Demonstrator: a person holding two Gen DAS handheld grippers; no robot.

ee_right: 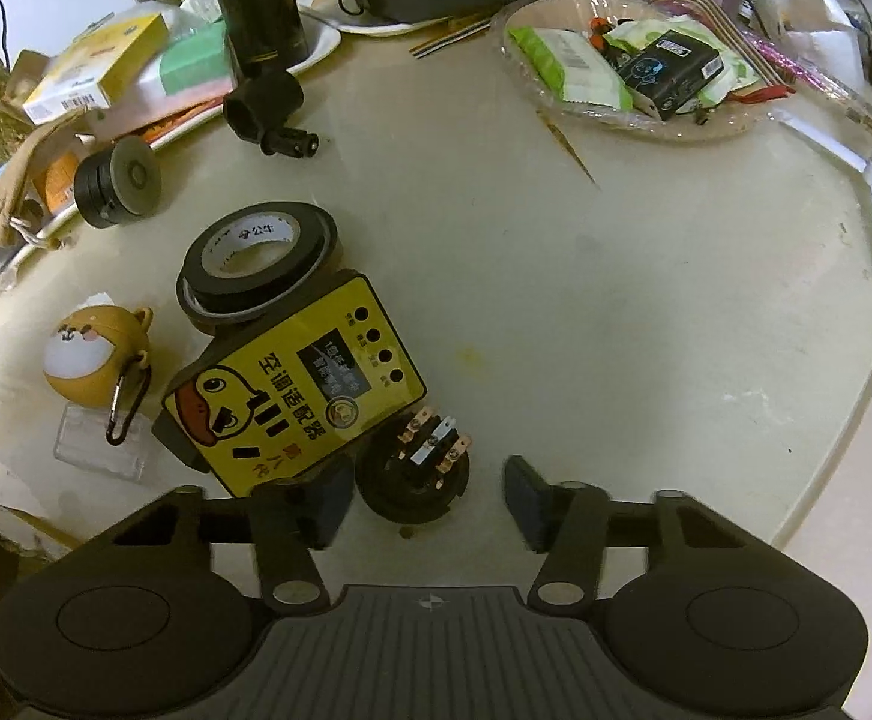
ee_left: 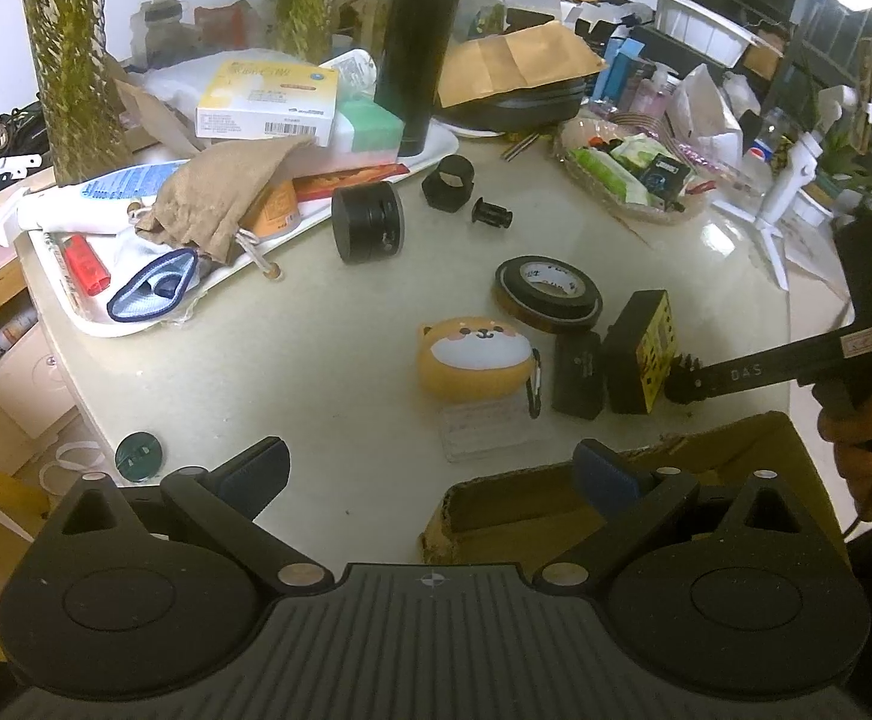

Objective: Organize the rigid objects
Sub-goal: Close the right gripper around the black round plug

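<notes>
In the right wrist view a small round black part with copper terminals (ee_right: pixel 414 480) sits on the table between the fingers of my right gripper (ee_right: pixel 426 504). The left pad is at its side and the right pad (ee_right: pixel 526 501) stands clear of it, so the gripper is open. The part touches a yellow duck-print adapter box (ee_right: pixel 297 396). A black tape roll (ee_right: pixel 258 264) and a dog-shaped case (ee_right: pixel 90 360) lie to the left. My left gripper (ee_left: pixel 429 474) hangs open and empty above the table's near edge, beside a cardboard box (ee_left: pixel 556 510). From there I see the right gripper (ee_left: pixel 697 375) at the part.
A black cylinder (ee_left: pixel 366 222), a hex piece (ee_left: pixel 448 180) and a small spool (ee_left: pixel 491 215) lie mid-table. A cluttered white tray (ee_left: pixel 75 315) and a black flask (ee_left: pixel 417 42) stand behind. A snack basket (ee_right: pixel 676 126) is at the back right. A hand (ee_left: pixel 856 456) holds the right gripper.
</notes>
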